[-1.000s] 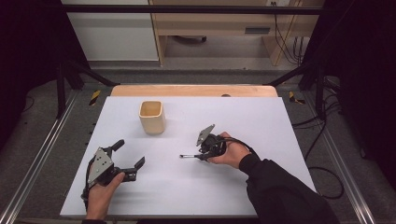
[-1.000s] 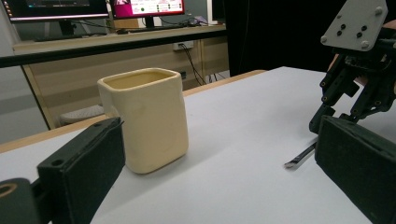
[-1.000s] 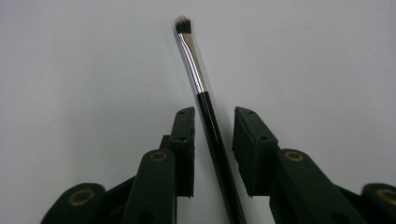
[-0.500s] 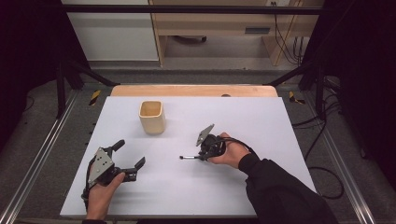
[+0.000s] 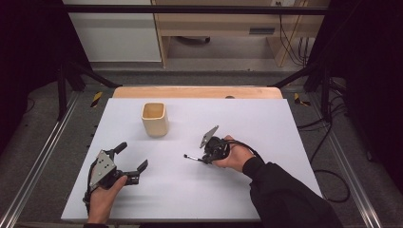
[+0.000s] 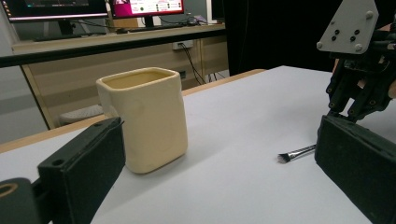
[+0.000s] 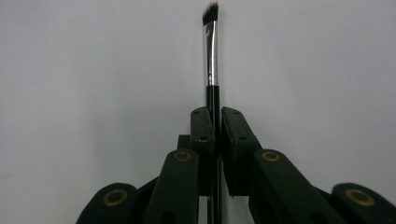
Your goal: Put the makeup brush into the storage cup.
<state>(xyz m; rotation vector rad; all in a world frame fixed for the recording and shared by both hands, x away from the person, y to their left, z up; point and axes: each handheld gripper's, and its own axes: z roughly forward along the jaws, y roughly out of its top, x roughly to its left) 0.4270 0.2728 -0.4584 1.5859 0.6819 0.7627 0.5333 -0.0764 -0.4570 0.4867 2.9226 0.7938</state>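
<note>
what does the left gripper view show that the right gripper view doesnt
Left gripper view: the cream cup standing upright on the white table, monitors on a desk behind, the left hand-held gripper with jaws wide apart, and the right hand-held gripper from outside.

Right gripper view: a close look along the right hand-held gripper, its jaws having just closed on the black handle of the brush, with silver ferrule and dark angled bristles pointing away.

Both: the brush low over the white table.
</note>
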